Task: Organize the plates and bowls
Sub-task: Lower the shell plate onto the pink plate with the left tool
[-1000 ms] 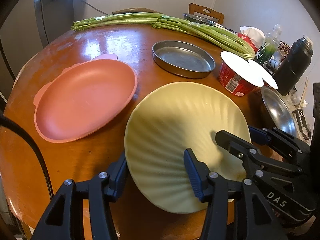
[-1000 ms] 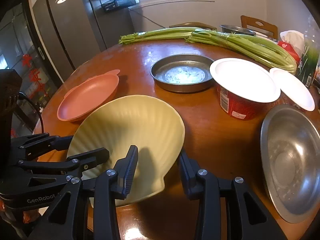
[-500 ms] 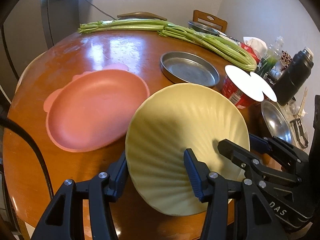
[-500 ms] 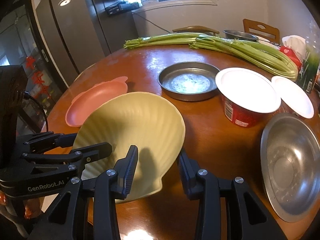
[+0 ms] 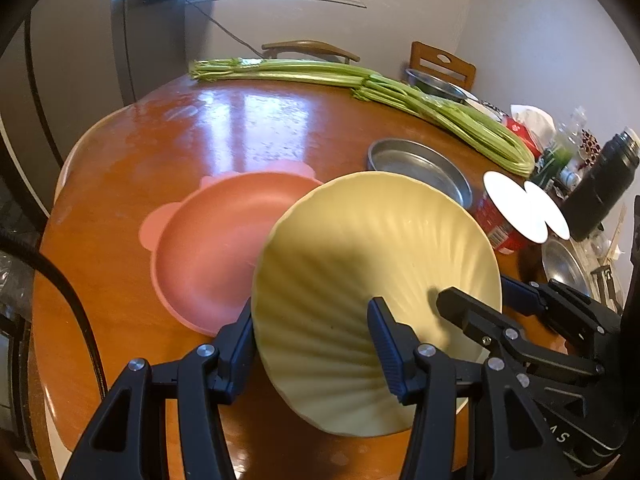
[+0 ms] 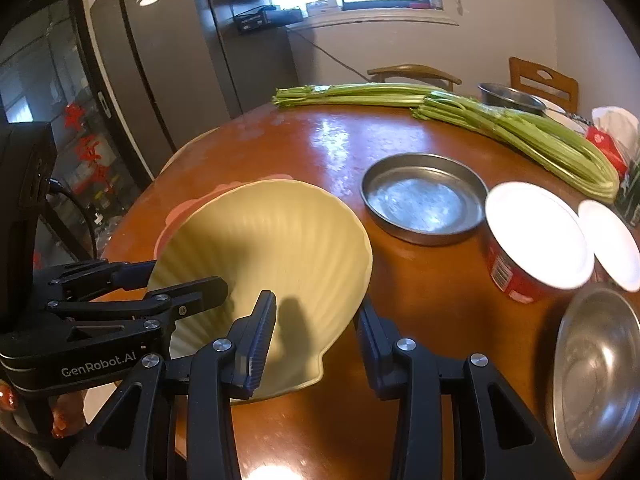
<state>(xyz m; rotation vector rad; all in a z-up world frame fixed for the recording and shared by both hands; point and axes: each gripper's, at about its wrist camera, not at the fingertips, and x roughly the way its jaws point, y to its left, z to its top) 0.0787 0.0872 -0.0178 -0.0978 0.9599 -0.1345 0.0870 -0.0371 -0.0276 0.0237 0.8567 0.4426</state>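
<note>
Both tongs grip the yellow shell plate (image 5: 360, 280) by its near rim: the left tongs (image 5: 312, 344) with one finger under its left edge and one inside, the right tongs (image 6: 316, 332) likewise on the right. The plate is tilted above the worktop (image 5: 240, 120), overlapping the pink plate (image 5: 216, 248); whether they touch is unclear. A steel pan (image 6: 424, 200) lies beyond.

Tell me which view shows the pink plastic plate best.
The left wrist view: most of the pink plastic plate shows there. In the right wrist view the yellow shell-shaped plate hides all but a sliver.
</note>
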